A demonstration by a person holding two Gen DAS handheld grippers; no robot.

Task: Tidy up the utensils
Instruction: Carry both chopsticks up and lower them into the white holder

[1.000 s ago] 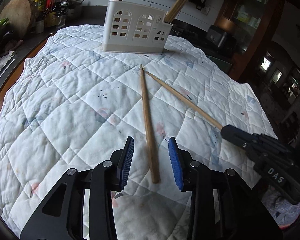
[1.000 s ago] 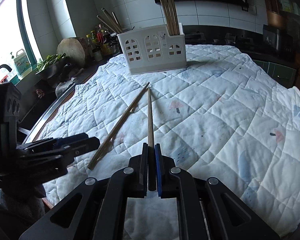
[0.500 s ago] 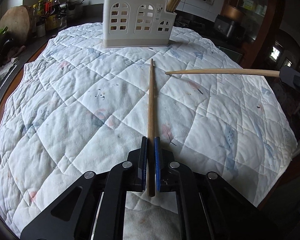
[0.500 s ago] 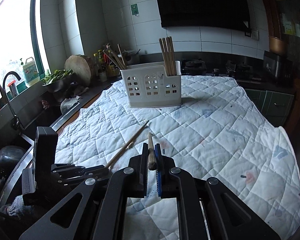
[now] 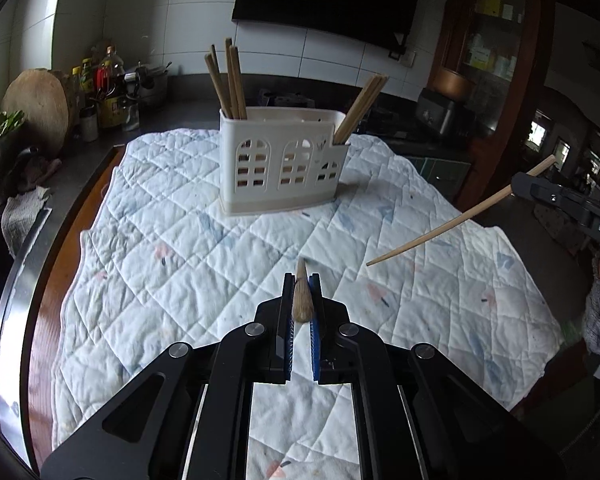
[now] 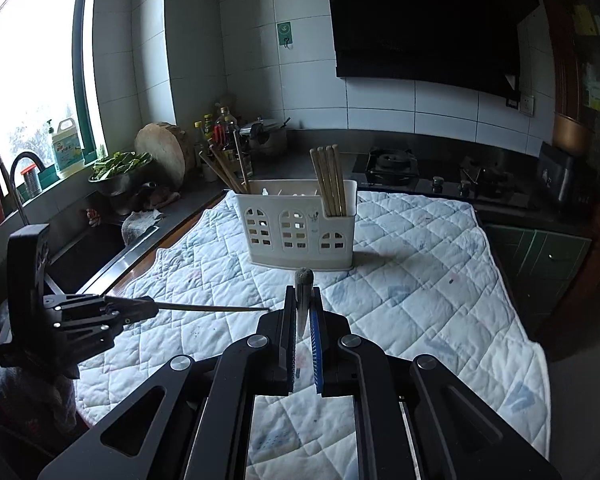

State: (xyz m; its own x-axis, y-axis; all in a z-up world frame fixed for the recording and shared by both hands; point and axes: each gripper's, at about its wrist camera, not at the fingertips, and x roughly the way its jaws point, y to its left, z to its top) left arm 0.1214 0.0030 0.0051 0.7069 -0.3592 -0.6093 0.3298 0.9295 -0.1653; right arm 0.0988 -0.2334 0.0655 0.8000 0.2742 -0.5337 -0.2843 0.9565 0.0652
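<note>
Two plain wooden chopsticks are off the cloth, one in each gripper. The left-hand wooden chopstick (image 5: pixel 302 296) sits pinched between the narrow blue-padded fingers of the left gripper (image 5: pixel 301 294), its thick end towards the camera and its tip angled down at the cloth. The right-hand wooden chopstick (image 6: pixel 304 280) is clamped the same way in the right gripper (image 6: pixel 303 300), seen nearly end-on; from the left wrist view it slants down across the air with its thin tip low.

Ahead of both stands the white plastic utensil caddy (image 6: pixel 300 232) with arched cut-out windows, on the quilted white cloth (image 5: pixel 188 264). It already holds bundles of chopsticks in its end compartments, one set leaning at the left end and one at the right.

The step in hand looks like carrying the pair to the caddy. To do it well, each stick should be tipped nearly upright, thin end down, brought over an end compartment clear of the leaning sticks, lowered inside the rim, and only then released.
</note>
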